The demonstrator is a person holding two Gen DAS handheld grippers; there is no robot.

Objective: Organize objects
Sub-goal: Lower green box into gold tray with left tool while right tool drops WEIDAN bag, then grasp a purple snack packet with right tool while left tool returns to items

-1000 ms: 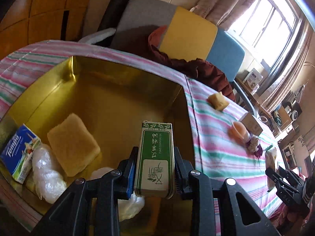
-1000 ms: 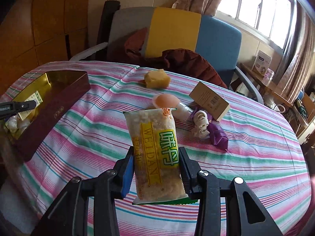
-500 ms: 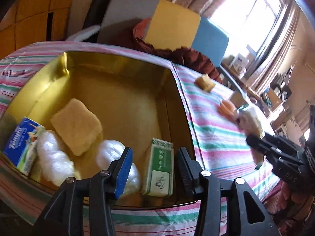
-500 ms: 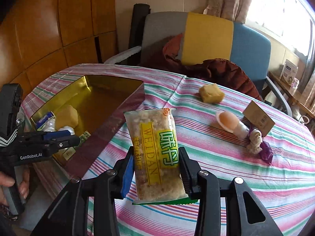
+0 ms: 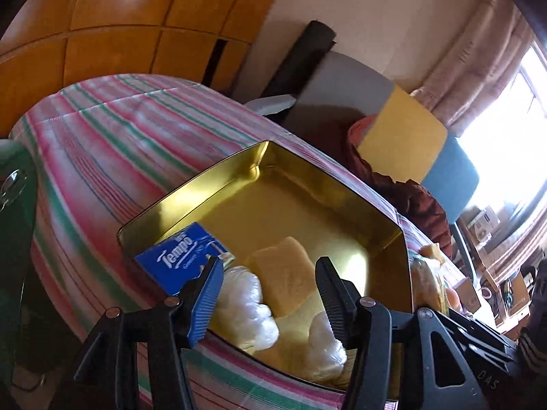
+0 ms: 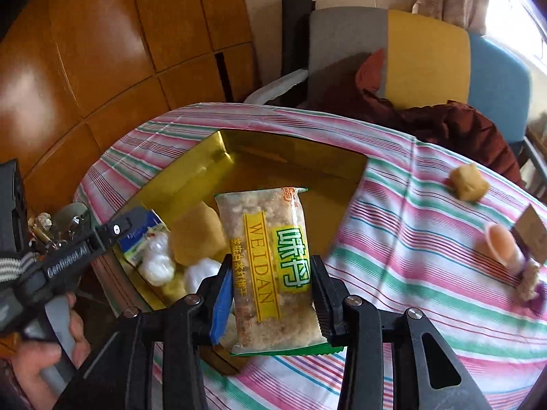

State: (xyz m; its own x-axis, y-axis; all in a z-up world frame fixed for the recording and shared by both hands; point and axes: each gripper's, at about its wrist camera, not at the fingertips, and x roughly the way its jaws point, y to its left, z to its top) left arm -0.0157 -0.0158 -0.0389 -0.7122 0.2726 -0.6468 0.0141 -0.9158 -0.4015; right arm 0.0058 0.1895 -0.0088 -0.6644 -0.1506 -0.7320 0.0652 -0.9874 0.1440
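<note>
A gold tin box sits at the table's near left. It holds a blue Tempo tissue pack, a yellow sponge block and white wrapped lumps. My left gripper is open and empty, just in front of the box. My right gripper is shut on a WEIDAN snack packet and holds it above the box's near right edge. The left gripper also shows in the right wrist view.
On the striped tablecloth to the right lie a yellow cube, a peach egg-like piece, a brown card box and a purple-white bundle. A chair with dark red cloth stands behind the table.
My left gripper let go of the green box into the tin, opened and pulled back to the left. My right gripper carried the snack packet left until it hangs over the tin.
</note>
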